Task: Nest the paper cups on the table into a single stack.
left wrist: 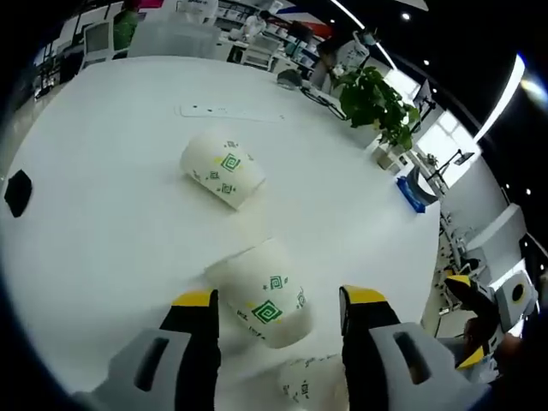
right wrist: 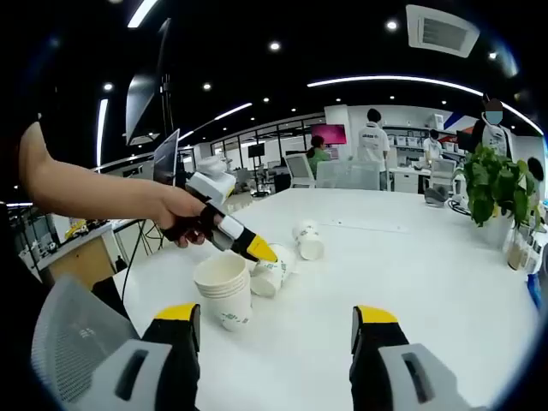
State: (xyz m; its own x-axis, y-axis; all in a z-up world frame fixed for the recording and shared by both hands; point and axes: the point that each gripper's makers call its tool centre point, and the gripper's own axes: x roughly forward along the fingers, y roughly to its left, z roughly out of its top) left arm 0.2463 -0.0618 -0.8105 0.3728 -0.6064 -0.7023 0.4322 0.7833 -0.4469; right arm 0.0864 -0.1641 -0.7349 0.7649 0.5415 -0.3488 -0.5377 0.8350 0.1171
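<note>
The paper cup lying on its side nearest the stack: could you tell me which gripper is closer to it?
Left. The left gripper hovers right at that cup, open jaws flanking it. The right gripper is back from both it and the stack.

Two tipped cups [right wrist: 287, 257] lie behind the upright stack [right wrist: 224, 289].

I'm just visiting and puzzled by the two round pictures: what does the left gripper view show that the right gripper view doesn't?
Left gripper view: a black object at the table edge and a blue item beside the plant.

Right gripper view: an upright stack of cups, a hand holding the left gripper, and people standing behind.

Shared: the white table, two cups lying on their sides, and the potted plant.
</note>
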